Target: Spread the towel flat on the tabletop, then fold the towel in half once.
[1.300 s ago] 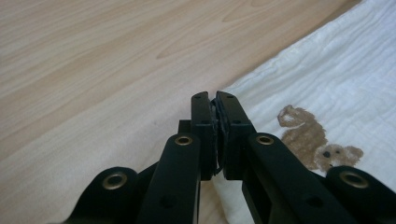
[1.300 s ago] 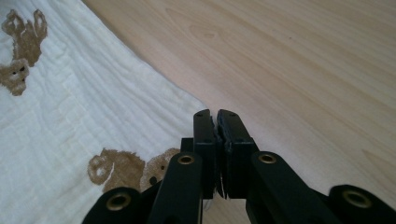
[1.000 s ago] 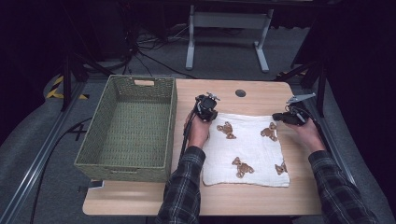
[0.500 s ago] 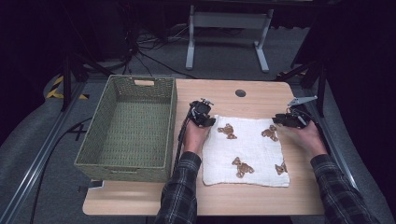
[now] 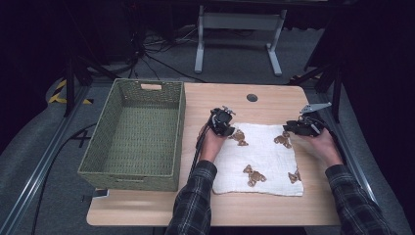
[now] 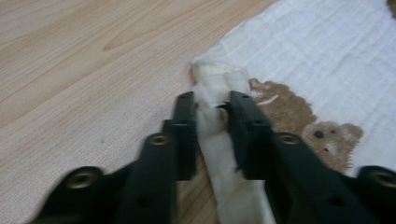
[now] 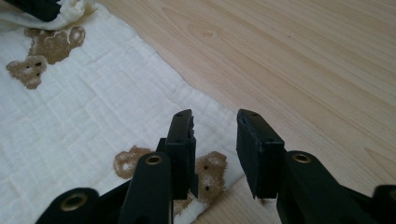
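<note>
White muslin cloth (image 5: pixel 262 159), printed with brown bears, lies on the wooden table (image 5: pixel 274 210) at 3 o'clock from one woven basket (image 5: pixel 132 134). Four bears show in the high view; the one at the cloth's right edge is partly cut off by the hem. The left gripper (image 6: pixel 212 109) has just been closing and pinches a bunched fold at the cloth's far-left corner, hiding part of it. The right gripper (image 7: pixel 215 123) hangs parted over the far-right corner, nothing between its jaws.
</note>
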`<state>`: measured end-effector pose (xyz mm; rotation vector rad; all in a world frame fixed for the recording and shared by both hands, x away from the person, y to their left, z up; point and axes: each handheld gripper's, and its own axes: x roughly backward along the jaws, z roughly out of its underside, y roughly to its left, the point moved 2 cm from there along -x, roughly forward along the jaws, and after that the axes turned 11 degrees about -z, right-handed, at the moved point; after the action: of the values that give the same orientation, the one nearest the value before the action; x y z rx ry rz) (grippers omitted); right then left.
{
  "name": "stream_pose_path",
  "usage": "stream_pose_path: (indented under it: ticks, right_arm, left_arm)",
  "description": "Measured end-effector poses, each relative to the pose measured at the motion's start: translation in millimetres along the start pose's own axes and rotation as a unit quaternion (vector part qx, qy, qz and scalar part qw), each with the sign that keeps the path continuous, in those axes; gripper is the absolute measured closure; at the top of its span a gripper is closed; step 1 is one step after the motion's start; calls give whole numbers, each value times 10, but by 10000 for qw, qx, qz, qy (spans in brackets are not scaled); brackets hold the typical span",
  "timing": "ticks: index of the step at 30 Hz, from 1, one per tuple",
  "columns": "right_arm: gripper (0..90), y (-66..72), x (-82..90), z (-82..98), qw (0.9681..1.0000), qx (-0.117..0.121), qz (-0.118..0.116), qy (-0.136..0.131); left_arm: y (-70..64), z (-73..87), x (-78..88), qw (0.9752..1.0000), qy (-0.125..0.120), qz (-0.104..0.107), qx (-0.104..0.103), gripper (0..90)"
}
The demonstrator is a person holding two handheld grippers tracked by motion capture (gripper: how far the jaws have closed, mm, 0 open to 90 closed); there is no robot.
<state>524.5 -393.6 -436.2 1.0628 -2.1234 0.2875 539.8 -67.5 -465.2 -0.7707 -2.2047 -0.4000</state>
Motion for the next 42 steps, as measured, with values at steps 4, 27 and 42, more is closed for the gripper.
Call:
stream_pose_path:
  ticks: [4, 27, 42]
  right_arm:
    - [674, 5, 7, -3, 10000, 28, 8, 14]
    - [676, -201, -102, 29, 9994, -291, 90, 145]
    - [816, -267, -216, 77, 9984, -507, 64, 254]
  left_arm:
    - [57, -13, 53, 10000, 11, -38, 44, 862]
    - [396, 53, 76, 9945, 235, -893, 487, 617]
    - [382, 71, 0, 9964, 293, -668, 420, 852]
